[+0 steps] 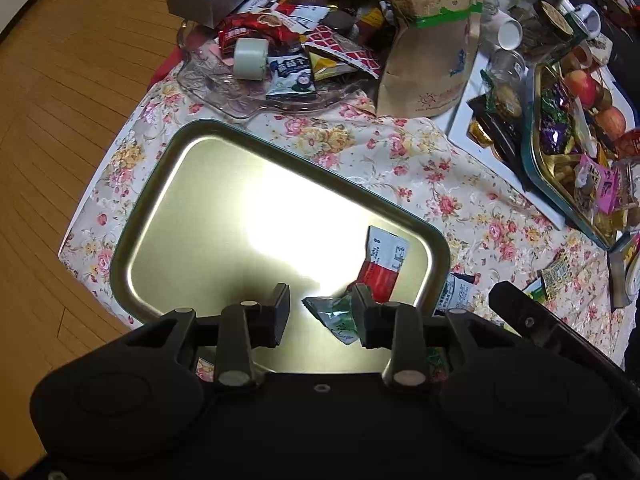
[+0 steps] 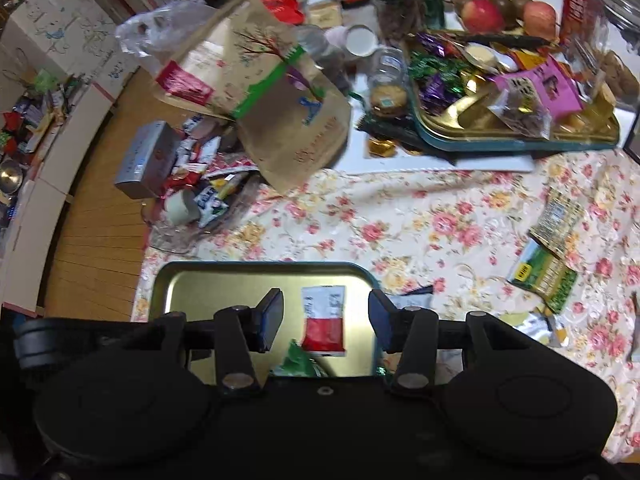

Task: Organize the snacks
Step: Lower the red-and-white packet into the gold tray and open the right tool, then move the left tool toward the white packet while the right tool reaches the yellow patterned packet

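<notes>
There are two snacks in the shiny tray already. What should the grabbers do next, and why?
Probably the right gripper should go across to the green and yellow packet lying loose on the flowered cloth. Its jaws stand open with nothing gripped, the red and white packet and green packet already lie in the tray, and that tray has bare room left.

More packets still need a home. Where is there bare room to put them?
Most of the metal tray is bare, left of its red-and-white packet. Floral cloth between tray and paper bag is free. The glass dish is crowded.
</notes>
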